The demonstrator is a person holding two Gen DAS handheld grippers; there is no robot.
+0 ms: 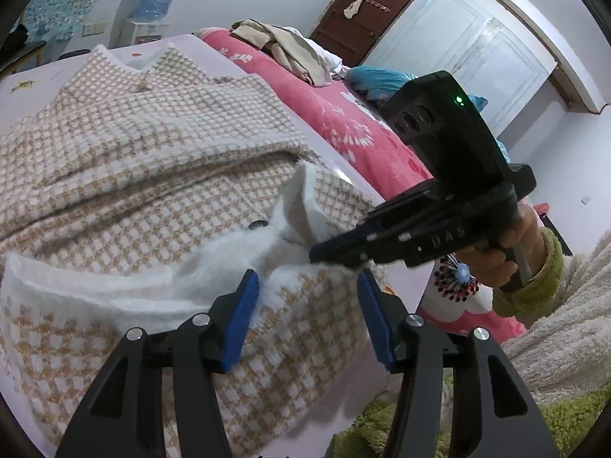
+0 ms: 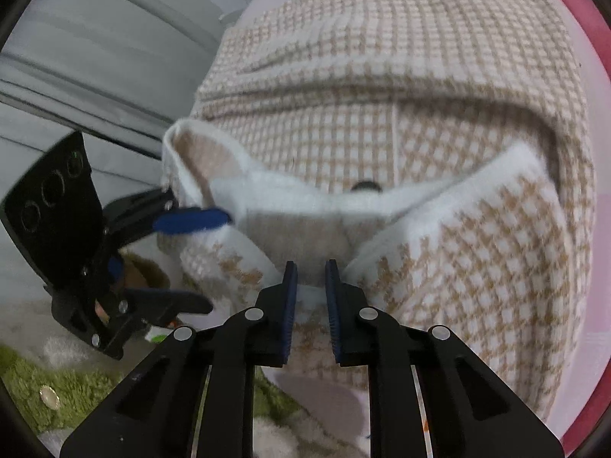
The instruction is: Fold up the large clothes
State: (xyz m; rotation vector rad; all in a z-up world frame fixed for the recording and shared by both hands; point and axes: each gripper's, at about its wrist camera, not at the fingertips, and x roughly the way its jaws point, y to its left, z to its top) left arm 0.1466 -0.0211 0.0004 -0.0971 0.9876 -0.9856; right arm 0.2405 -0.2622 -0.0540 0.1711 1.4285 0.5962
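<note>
A large beige-and-white houndstooth coat (image 1: 160, 160) with white fleece lining lies spread on a pale pink table (image 1: 49, 72); it fills the right wrist view (image 2: 382, 95). My left gripper (image 1: 307, 278) is open, its blue pads either side of the coat's near edge; from the right wrist view (image 2: 208, 259) its upper pad touches the white lining. My right gripper (image 2: 310, 267) has its jaws a narrow gap apart around the white lining at the near hem; in the left wrist view (image 1: 332, 252) it reaches into the same fold.
A pink floral bed (image 1: 343, 122) with beige clothes (image 1: 290, 49) and a blue bag (image 1: 382, 80) lies to the right. A water dispenser (image 1: 152, 7), brown door (image 1: 366, 11) and white wardrobe (image 1: 469, 42) stand behind. Green rug (image 2: 46, 389) on the floor.
</note>
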